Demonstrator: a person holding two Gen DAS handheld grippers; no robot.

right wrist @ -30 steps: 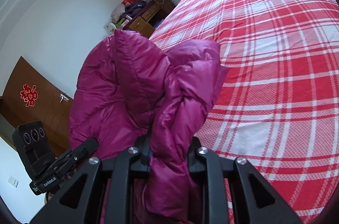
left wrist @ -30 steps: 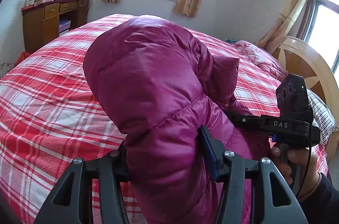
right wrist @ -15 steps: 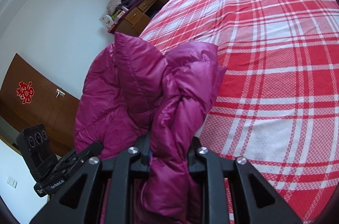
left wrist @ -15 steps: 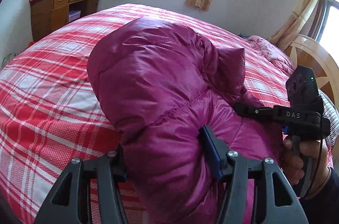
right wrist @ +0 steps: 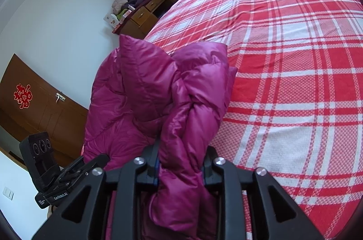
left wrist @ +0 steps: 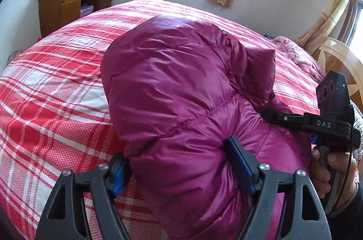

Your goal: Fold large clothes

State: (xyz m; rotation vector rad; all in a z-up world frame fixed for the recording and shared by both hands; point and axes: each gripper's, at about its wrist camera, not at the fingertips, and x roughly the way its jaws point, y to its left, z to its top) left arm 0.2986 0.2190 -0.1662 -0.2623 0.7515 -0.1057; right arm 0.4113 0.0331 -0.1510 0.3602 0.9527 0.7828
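Note:
A puffy magenta down jacket [left wrist: 181, 81] lies bunched on the red plaid bed [left wrist: 56, 92]. My left gripper [left wrist: 179, 158] has a thick fold of it between its blue pads; its jaws are opening, and both pads still touch the fabric. My right gripper [right wrist: 181, 156] pinches a twisted bundle of the same jacket [right wrist: 147, 85]; its jaws are opening too, with the cloth still squeezed. In the left wrist view, the right gripper [left wrist: 272, 115] reaches into the jacket from the right, held by a hand [left wrist: 326, 167]. The left gripper [right wrist: 95, 160] shows at lower left in the right wrist view.
The bed's plaid cover [right wrist: 295, 81] stretches wide beyond the jacket. A wooden desk [left wrist: 68, 6] piled with clothes stands by the far wall. A wooden headboard [left wrist: 340, 63] and a pink quilt [left wrist: 295, 51] are at the right. A brown door [right wrist: 34, 108] is at the left.
The left jaws have spread wider around the jacket fold. Both hands have sunk a little, bringing the jacket down towards the bed. The right jaws have parted slightly.

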